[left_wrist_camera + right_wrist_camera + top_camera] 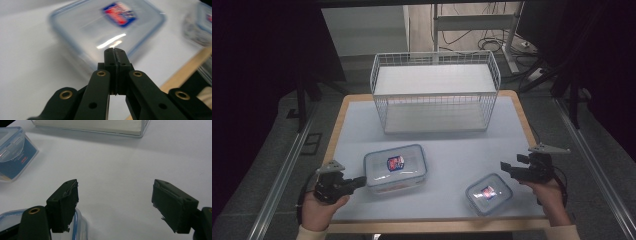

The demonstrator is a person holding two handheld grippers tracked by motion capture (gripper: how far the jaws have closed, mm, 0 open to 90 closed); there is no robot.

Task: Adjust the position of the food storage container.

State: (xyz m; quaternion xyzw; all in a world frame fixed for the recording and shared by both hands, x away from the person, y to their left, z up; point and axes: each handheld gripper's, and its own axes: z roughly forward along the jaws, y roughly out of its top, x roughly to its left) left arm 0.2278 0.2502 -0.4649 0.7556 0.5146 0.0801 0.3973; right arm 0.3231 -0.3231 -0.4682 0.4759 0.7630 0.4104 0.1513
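Left gripper (pixel 360 181): fingers (pixel 115 58) clenched tight together with nothing between them, tips pointing at the near-left side of the large container (pixel 395 168). From the high view they sit just beside its wall; I cannot tell whether they touch it.

Right gripper (pixel 506 168): fingers (pixel 65 202) spread wide and released, nothing gripped, hovering just beside the small container (pixel 489 193), whose rim peeks in under the left finger in the right gripper view.

Where the containers are: both on the tabletop (pixel 447 150), lids on, large one left of centre, small one near the front right edge, well apart from each other.

Risk, left side: closed fingers can only push. A nudge low on that wall would likely slide or spin the large container instead of lifting it, since the smooth tabletop looks slippery.

Risk, right side: the small container sits near the front lip of the tabletop. A clumsy closing grip could squirt it sideways or knock it off the edge toward the person.

Risk, grip: the lids look glossy and rounded, so a pinch on a corner may slip.

Around: a white wire basket (pixel 435 90) stands at the back of the tabletop, open on top, well clear of both containers.

In the way: nothing lies between the containers and the basket; its tall wire wall is the one thing to clear.
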